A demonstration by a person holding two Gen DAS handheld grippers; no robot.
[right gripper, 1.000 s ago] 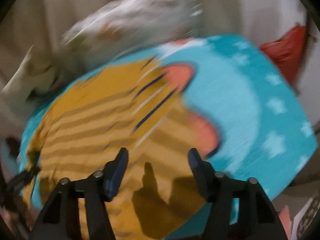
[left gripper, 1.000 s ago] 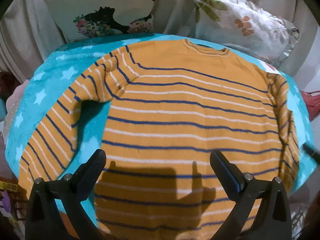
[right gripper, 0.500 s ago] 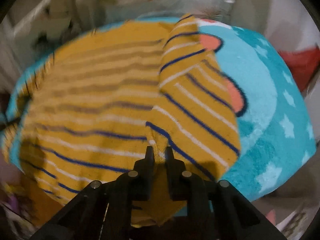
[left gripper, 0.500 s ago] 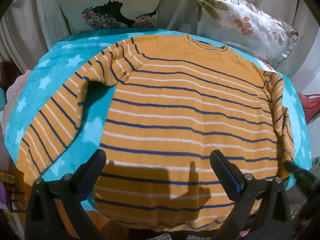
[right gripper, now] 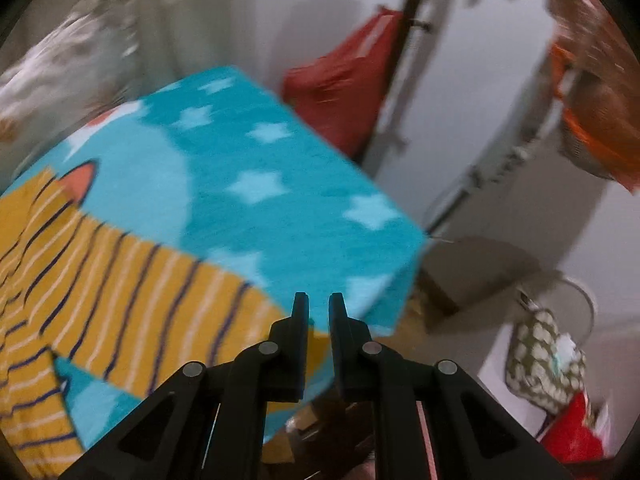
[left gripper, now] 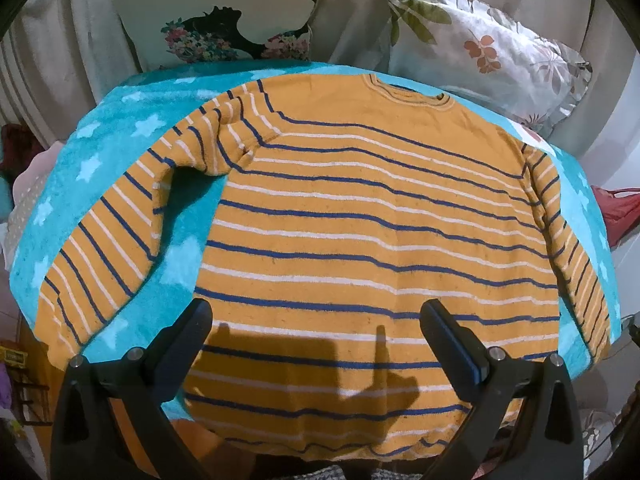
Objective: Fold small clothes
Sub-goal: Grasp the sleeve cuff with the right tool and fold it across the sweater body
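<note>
One sweater point(left gripper: 360, 220) (two pillows point(left gripper: 224, 12))

My left camera looks steeply down from the worktop's point(left gripper: 100, 148) near edge, facing the pillows point(left gripper: 480, 40) behind. My right camera sits close over its right front corner, facing outward. Both share the sweater's point(left gripper: 360, 220) right sleeve point(right gripper: 160, 292).

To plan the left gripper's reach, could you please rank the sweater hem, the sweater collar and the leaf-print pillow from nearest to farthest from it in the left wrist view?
1. Sweater hem: between and just below the left gripper.
2. Sweater collar: far edge of the sweater.
3. Leaf-print pillow: behind the collar, upper right.
</note>
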